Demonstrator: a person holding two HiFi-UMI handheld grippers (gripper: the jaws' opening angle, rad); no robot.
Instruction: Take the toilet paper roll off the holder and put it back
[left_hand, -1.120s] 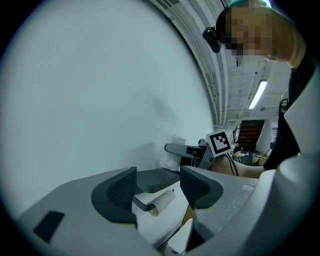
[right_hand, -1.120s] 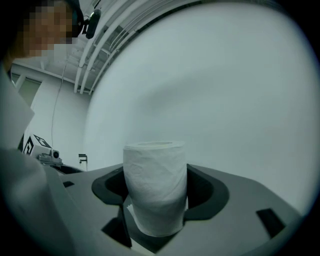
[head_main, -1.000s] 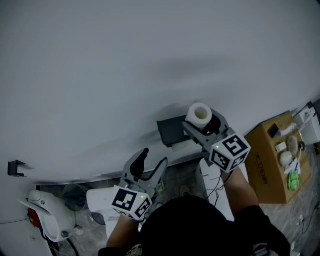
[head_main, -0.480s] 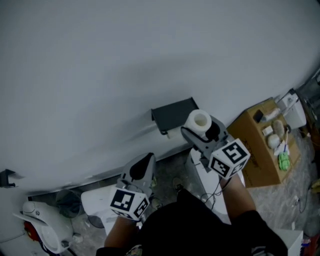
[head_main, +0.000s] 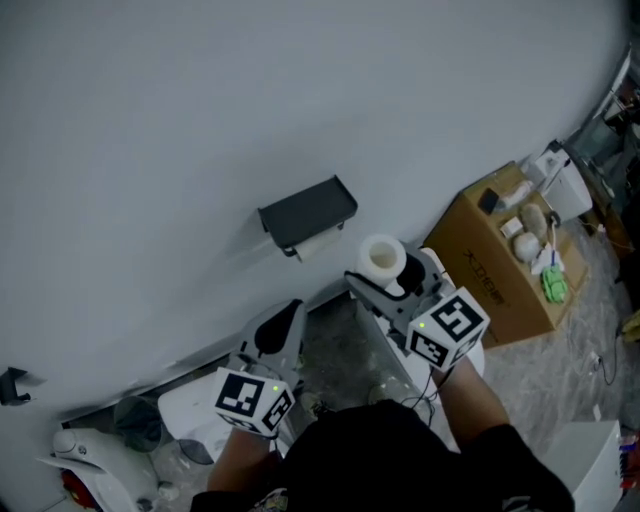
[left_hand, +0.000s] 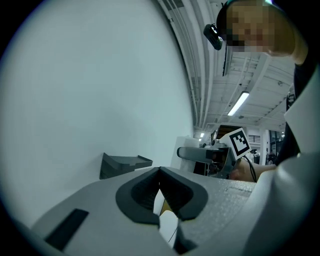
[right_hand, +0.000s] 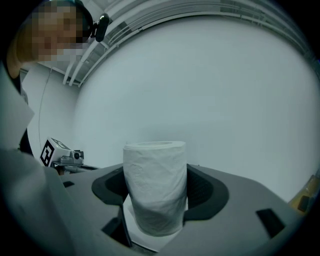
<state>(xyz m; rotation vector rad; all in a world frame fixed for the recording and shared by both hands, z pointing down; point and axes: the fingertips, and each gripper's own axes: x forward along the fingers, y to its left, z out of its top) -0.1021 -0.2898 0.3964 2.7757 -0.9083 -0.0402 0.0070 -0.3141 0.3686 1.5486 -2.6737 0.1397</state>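
Observation:
A dark grey holder (head_main: 305, 212) is fixed to the white wall, with no roll on it. The white toilet paper roll (head_main: 381, 258) stands upright between the jaws of my right gripper (head_main: 384, 274), which is shut on it, below and right of the holder and apart from it. In the right gripper view the roll (right_hand: 155, 190) fills the gap between the dark pads. My left gripper (head_main: 277, 334) hangs lower left of the holder, shut and empty. Along its jaws (left_hand: 160, 192) I see the holder (left_hand: 122, 163) and the right gripper (left_hand: 210, 155).
An open cardboard box (head_main: 482, 268) with small items stands on the floor at the right, near the wall. A white rounded fixture (head_main: 95, 450) sits at the lower left, and a white box corner (head_main: 590, 460) at the lower right. The person's dark sleeves fill the bottom.
The left jaws went from wide open to shut. The right gripper carried the roll from just in front of the holder to a spot below and right of it. Both grippers drew back from the wall.

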